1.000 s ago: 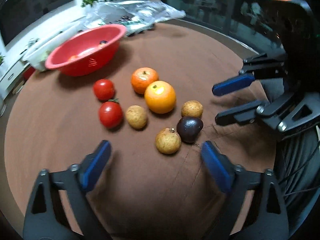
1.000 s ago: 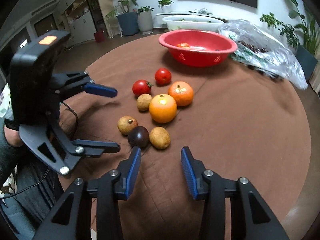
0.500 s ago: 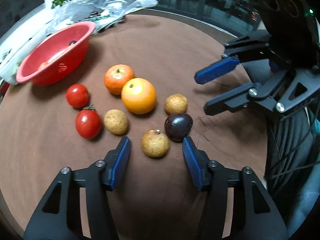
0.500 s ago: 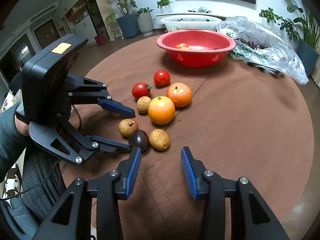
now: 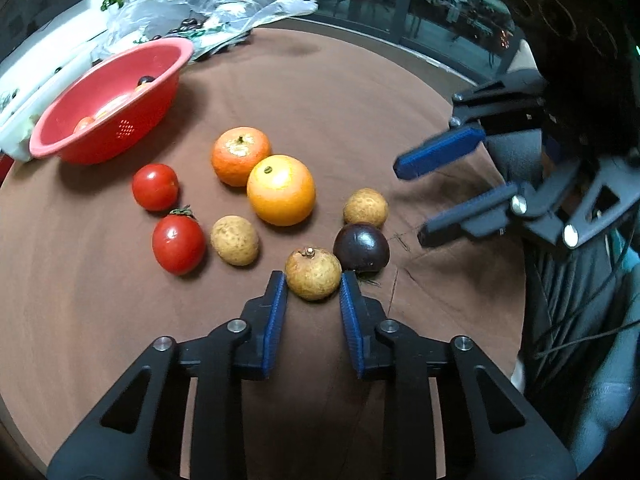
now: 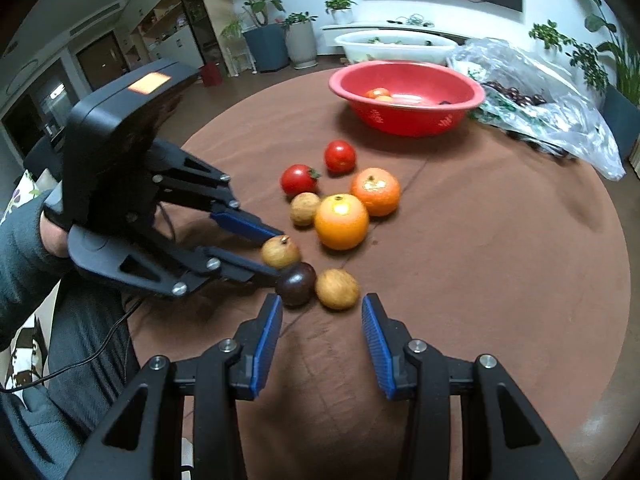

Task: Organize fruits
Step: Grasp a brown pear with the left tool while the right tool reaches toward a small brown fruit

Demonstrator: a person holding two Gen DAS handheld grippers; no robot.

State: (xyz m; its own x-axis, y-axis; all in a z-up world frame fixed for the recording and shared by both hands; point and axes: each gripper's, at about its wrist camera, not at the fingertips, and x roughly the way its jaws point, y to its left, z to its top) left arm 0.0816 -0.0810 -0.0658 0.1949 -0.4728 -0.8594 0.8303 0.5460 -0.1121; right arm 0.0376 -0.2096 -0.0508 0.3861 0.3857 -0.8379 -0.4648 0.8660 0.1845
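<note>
The left gripper point(image 5: 313, 286) has just been closing its jaws, and its blue pads now bracket the tan stemmed fruit point(image 5: 313, 274); the tips appear to touch its sides, though actual pressing is hard to judge from either view. The right gripper point(image 6: 322, 314) hangs just above the cloth with its jaws partly spread and nothing between them.

The round table point(image 5: 340, 92) wears a brown cloth. At its far side sits the red basin point(image 5: 132, 120) with a few fruits inside, and beside that a crumpled plastic bag point(image 6: 540, 92) of dark fruit.

The large orange point(image 5: 281, 190) lies mid-table, touching the mandarin point(image 5: 240, 156) behind it. Two tomatoes point(image 5: 179, 244) lie to their left. A dark purple fruit point(image 5: 361, 248) sits just right of the stemmed fruit, touching it, and two more tan fruits point(image 5: 234, 240) lie nearby.
</note>
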